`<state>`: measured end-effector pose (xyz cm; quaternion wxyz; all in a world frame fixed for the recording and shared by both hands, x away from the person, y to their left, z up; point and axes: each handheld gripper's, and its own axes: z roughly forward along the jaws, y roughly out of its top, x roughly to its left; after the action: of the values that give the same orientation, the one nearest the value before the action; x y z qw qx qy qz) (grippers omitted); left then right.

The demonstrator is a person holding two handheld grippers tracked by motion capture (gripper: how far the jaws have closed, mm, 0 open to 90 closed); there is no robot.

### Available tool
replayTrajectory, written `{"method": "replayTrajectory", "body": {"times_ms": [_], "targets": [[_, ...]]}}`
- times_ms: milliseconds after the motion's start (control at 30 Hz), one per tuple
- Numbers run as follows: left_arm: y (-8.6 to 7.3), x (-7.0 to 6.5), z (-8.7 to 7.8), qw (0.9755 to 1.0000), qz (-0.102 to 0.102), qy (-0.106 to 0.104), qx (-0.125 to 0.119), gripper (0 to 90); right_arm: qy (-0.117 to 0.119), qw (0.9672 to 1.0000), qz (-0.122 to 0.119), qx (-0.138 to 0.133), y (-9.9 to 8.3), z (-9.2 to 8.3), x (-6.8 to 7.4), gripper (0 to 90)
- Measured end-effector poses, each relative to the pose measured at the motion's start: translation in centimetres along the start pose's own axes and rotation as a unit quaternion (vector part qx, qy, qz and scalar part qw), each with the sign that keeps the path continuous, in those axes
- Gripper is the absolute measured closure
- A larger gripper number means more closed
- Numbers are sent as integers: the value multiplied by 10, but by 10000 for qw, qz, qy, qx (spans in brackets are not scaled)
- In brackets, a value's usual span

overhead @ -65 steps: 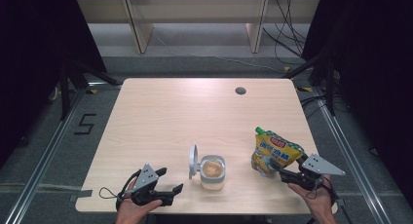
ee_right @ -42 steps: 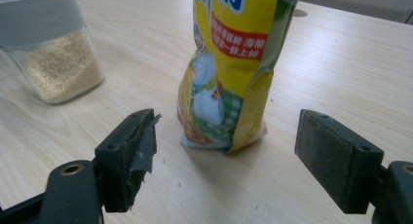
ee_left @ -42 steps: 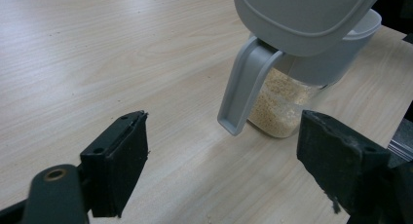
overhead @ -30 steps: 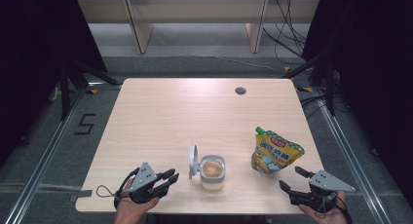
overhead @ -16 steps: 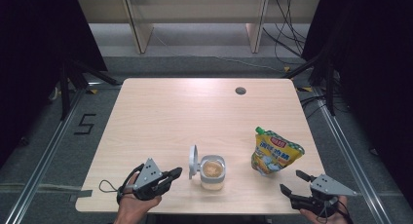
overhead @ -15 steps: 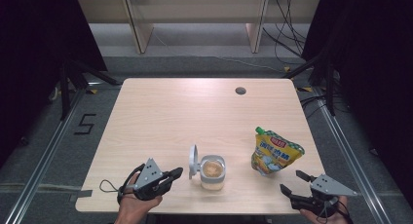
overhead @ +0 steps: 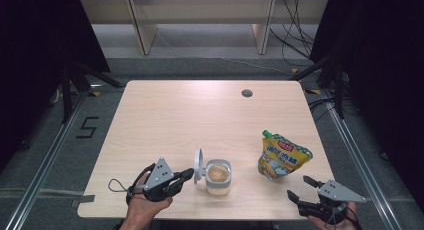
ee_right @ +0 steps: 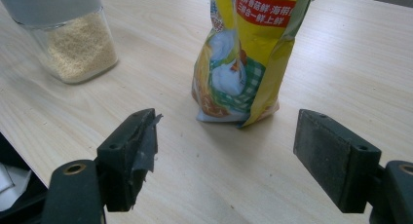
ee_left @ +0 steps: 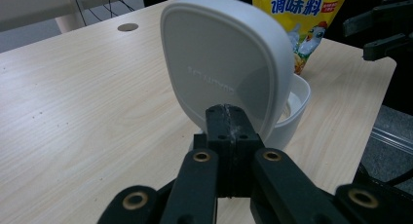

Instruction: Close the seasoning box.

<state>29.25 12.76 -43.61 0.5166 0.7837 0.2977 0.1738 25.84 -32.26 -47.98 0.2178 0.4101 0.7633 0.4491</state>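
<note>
A clear jar (overhead: 218, 177) of pale granules (ee_right: 78, 46) stands near the table's front edge, its white hinged lid (overhead: 199, 166) upright on the jar's left side. My left gripper (overhead: 186, 174) is shut with nothing between its jaws, and its tip sits at the lid's (ee_left: 224, 63) lower outer face. Right of the jar stands a yellow seasoning pouch (overhead: 281, 157). My right gripper (overhead: 301, 188) hovers open at the front right corner. In the right gripper view the pouch (ee_right: 248, 53) stands upright beyond my right gripper (ee_right: 229, 151), apart from its jaws.
The wooden table (overhead: 190, 120) has a round cable hole (overhead: 246, 93) at its back right. A wooden shelf frame (overhead: 200, 20) and cables lie on the floor behind. Metal rails run along both sides of the table.
My right gripper drew back from the pouch to the table's front corner. The left gripper's jaws came together, and it rose a little toward the lid.
</note>
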Motion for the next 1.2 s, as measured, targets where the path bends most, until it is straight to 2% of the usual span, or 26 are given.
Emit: {"method": "replayTrajectory", "body": {"times_ms": [33, 67, 100, 133, 200, 233, 267, 300, 333, 400, 433, 467, 633, 800, 833, 933, 1067, 1100, 1133, 1200], "targets": [[0, 0, 0, 10000, 0, 0, 0, 893, 0, 10000, 0, 0, 0, 0, 0, 252], [2, 0, 2, 9999, 127, -62, -30, 893, 5, 9998, -165, -83, 0, 1, -2, 254], [2, 0, 2, 9999, 127, -62, -30, 893, 5, 9998, -165, -83, 0, 1, -2, 254], [3, -2, 3, 9999, 74, -66, -37, 893, -12, 10000, -22, -57, 0, 0, 0, 255], [4, -2, 5, 9999, 110, -49, 6, 893, -24, 10000, -49, -79, 0, 0, -1, 255], [5, -2, 7, 9999, 120, -84, -8, 893, -8, 9998, -156, -102, 0, 1, -2, 255], [5, -3, 7, 9999, 113, -48, 11, 893, -2, 10000, 11, -45, 0, 0, 0, 255], [5, -3, 7, 9999, 113, -48, 11, 893, -2, 10000, 11, -45, 0, 0, 0, 255], [7, -3, 7, 9999, 134, -75, -3, 893, 17, 9998, -165, -88, 0, 1, -2, 255], [7, -4, 8, 9999, 142, -92, -13, 893, 5, 9998, -172, -75, 0, 1, -2, 255], [8, -3, 8, 9997, 226, -107, 4, 893, 11, 9998, -161, -77, 0, 1, -2, 255], [9, -5, 10, 9998, 150, -113, -16, 893, 12, 9998, -160, -72, 0, 1, -2, 255], [10, -8, 12, 9998, 151, -140, -6, 893, 33, 9998, -158, -74, 1, 2, -2, 255], [12, -8, 15, 9994, 249, -235, -11, 893, 32, 9999, -153, -65, 1, 2, -2, 254], [12, -10, 15, 9997, 113, -198, 6, 893, 55, 9999, -143, -74, 1, 2, -2, 255], [13, -8, 14, 9996, 224, -184, -27, 893, 54, 9999, -146, -64, 1, 2, -2, 255], [13, -5, 10, 9997, 44, -207, -98, 879, 68, 9999, -117, -68, 1, 2, -2, 255], [13, -3, 9, 9997, 54, -215, -89, 866, 17, 9996, -249, -105, 1, 3, -3, 255], [12, -2, 8, 9997, -62, -200, -135, 847, -13, 9999, -127, -38, 0, 3, -1, 254], [12, 0, 6, 9998, -83, -154, -120, 822, 20, 9998, -183, -39, 0, 3, -3, 255]]}}
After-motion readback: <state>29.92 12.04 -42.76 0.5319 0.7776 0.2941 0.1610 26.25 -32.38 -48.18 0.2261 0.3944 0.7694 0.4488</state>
